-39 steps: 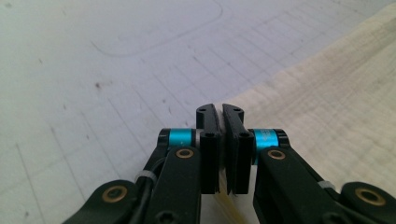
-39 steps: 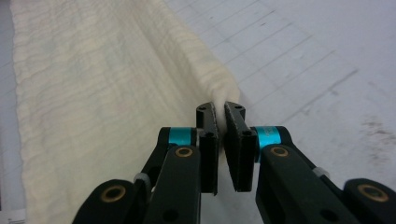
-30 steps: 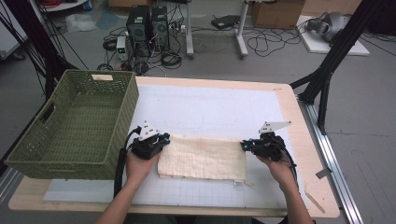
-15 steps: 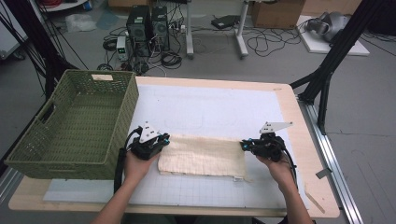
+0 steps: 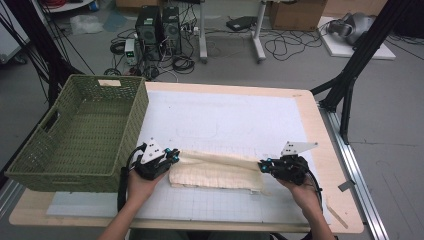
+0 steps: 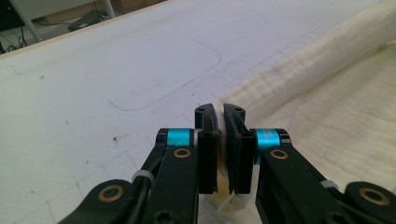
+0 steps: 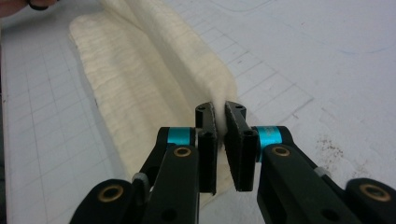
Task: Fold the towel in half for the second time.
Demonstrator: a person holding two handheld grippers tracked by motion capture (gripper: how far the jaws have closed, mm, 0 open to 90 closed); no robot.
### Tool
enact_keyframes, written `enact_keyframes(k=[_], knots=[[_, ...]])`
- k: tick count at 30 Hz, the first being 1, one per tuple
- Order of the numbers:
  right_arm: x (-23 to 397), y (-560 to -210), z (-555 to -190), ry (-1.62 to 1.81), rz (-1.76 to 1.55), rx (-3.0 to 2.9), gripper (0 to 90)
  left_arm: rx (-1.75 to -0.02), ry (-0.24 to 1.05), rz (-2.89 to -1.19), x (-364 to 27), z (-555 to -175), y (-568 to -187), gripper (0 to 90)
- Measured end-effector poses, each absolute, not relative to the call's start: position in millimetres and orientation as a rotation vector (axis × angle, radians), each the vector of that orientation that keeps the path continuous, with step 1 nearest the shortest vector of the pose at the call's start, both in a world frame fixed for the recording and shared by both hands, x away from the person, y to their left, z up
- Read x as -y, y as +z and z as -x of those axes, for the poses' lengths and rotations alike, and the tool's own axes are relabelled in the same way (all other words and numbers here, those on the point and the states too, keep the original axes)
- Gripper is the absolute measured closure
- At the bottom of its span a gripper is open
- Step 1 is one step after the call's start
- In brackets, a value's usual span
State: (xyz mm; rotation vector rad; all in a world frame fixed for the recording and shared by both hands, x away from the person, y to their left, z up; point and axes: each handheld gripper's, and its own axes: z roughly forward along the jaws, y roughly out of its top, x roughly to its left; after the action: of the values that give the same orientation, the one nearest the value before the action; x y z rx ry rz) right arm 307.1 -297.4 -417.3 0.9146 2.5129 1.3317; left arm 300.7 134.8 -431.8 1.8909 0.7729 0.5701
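While both grippers pinch opposite ends of the cream waffle-weave cloth (image 5: 216, 170), the fold appears to be mid-course: the far edge is raised into a ridge that runs from one gripper to the other, and the rest of the cloth lies flat on the white gridded mat (image 5: 225, 120) near the person's side of the table. The left gripper (image 5: 172, 154), seen in the high view just beside the green woven basket (image 5: 80, 132), has its jaws nearly together with a corner of fabric clamped between the pads, as the left gripper view confirms (image 6: 223, 135). The right gripper (image 5: 263, 166) holds the opposite corner in the same way, jaws narrow with a thin fold of cloth between them (image 7: 219, 123). Step in hand, by judgement: carrying the lifted far edge across the cloth to lay it over the near part and make a fold. The next move likely calls for both hands to travel together at matched height and pace toward the near edge, keeping the ridge taut so that it does not sag or skew, then lowering the edge until it lines up with the near edge before either grip is released. Uneven travel would probably leave a crooked fold. The basket stands empty at the left edge of the table, apart from the cloth.
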Motion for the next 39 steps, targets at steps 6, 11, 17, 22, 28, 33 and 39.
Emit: enact_keyframes(k=[6, 11, 17, 22, 28, 33, 39], knots=[[299, -419, -301, 1.335, -0.905, -2.508, 83.8, -0.759, 0.576, -1.891, -134, -300, -431, 83.9], [302, -418, -294, 1.344, -0.886, -2.524, 83.7, -0.735, 0.541, -1.891, -138, -292, -430, 83.8], [300, -424, -284, 1.326, -0.866, -2.571, 83.4, -0.713, 0.497, -1.927, -143, -279, -433, 83.7], [300, -429, -278, 1.288, -0.854, -2.619, 81.3, -0.705, 0.451, -1.959, -145, -271, -437, 82.6], [307, -422, -276, 1.366, -0.866, -2.599, 69.1, -0.666, 0.417, -2.008, -148, -266, -440, 82.8], [304, -405, -283, 1.48, -0.869, -2.516, 65.3, -0.635, 0.411, -2.012, -147, -266, -440, 84.5], [279, -407, -297, 1.431, -0.823, -2.576, 63.9, -0.603, 0.401, -2.028, -147, -265, -441, 84.9]])
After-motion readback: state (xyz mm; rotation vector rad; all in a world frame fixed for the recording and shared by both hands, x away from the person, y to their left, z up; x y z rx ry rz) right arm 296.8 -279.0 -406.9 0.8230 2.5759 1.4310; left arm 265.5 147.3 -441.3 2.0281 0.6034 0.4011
